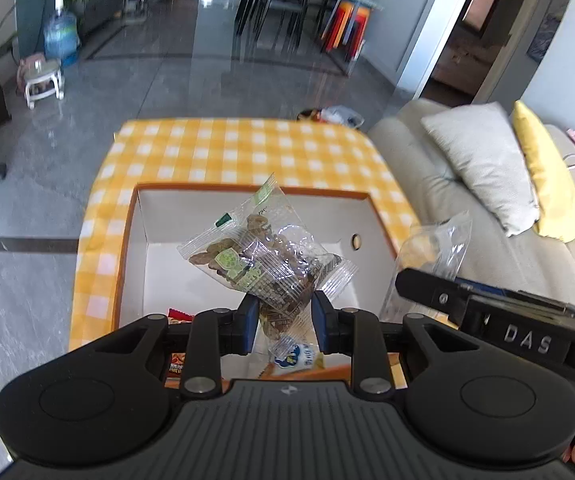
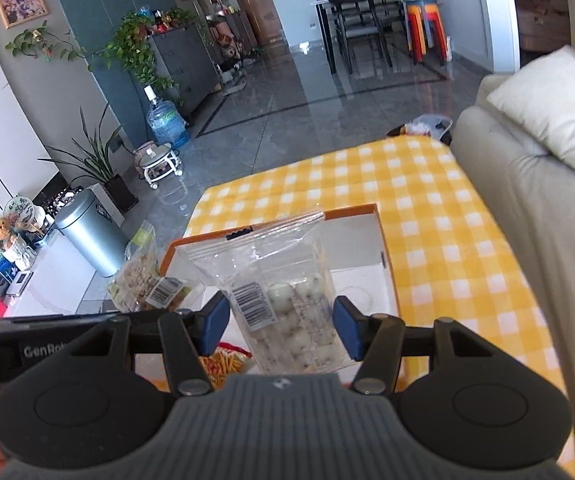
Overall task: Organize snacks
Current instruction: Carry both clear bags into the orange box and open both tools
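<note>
My left gripper (image 1: 283,316) is shut on a clear packet of brown snacks (image 1: 263,256) and holds it above the white, orange-rimmed box (image 1: 191,248). The same packet shows at the left of the right wrist view (image 2: 143,276). My right gripper (image 2: 281,326) is shut on a clear packet of white round candies (image 2: 287,292), also over the box (image 2: 371,276). That packet shows at the right of the left wrist view (image 1: 435,248). A red snack packet (image 1: 177,316) and a small blue-and-white packet (image 1: 295,354) lie in the box's near end. A packet of orange sticks (image 2: 223,364) lies below my right gripper.
The box stands on a table with a yellow checked cloth (image 1: 247,152). A beige sofa (image 1: 447,184) with a grey cushion (image 1: 483,160) and a yellow cushion (image 1: 547,168) is at the right. A metal bin (image 2: 91,236) stands on the floor at the left.
</note>
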### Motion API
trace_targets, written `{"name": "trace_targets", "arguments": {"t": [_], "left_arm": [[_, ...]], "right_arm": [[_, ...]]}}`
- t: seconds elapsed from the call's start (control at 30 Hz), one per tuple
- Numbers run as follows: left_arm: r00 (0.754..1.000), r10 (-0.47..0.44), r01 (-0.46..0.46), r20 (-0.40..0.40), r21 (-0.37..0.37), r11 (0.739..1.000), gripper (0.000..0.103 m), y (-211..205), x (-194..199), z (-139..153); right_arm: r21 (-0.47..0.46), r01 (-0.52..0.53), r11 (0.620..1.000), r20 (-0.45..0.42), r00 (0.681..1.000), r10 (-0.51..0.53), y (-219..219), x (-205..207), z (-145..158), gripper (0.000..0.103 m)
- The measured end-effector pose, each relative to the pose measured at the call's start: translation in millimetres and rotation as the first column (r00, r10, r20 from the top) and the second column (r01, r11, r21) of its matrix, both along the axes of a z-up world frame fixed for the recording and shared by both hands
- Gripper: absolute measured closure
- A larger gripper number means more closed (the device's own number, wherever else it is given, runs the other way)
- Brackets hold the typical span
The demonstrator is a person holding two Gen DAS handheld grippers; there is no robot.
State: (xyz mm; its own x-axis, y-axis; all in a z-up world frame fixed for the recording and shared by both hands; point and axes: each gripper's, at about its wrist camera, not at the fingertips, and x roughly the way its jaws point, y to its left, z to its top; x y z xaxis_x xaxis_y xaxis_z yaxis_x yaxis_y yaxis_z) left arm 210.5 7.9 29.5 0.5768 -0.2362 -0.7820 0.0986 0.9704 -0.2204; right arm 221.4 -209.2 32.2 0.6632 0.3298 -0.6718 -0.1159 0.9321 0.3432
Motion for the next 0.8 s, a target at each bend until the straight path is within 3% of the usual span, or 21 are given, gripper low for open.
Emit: {"name": "trace_targets", "arguments": {"t": [0.2,0.37,0.43,0.8], "left_arm": [[0.992,-0.008,0.014,-0.128,0.045,0.999,0.072,4.9,35.7,-44.3],[0.972,-0.046,0.072,-0.229,0.106,0.992,0.072,-2.4,51.0,-79.9],[0.963,-0.06,0.1,-0.264,0.14,0.985,0.072,-7.1,54.0,-90.7],[0.933,-0.112,0.194,-0.342,0.215,0.957,0.072,-20.1,65.2,-110.7]], "right_arm": [[-0.05,-0.022,0.999,-0.083,0.996,0.017,8.6,45.2,-29.3,0.048],[-0.241,-0.066,0.968,-0.148,0.988,0.031,25.5,66.2,-57.5,0.048],[-0.274,-0.083,0.958,-0.184,0.982,0.033,29.3,71.6,-67.7,0.048],[-0.365,-0.123,0.923,-0.33,0.944,-0.004,47.8,88.1,-109.1,0.048]]}}
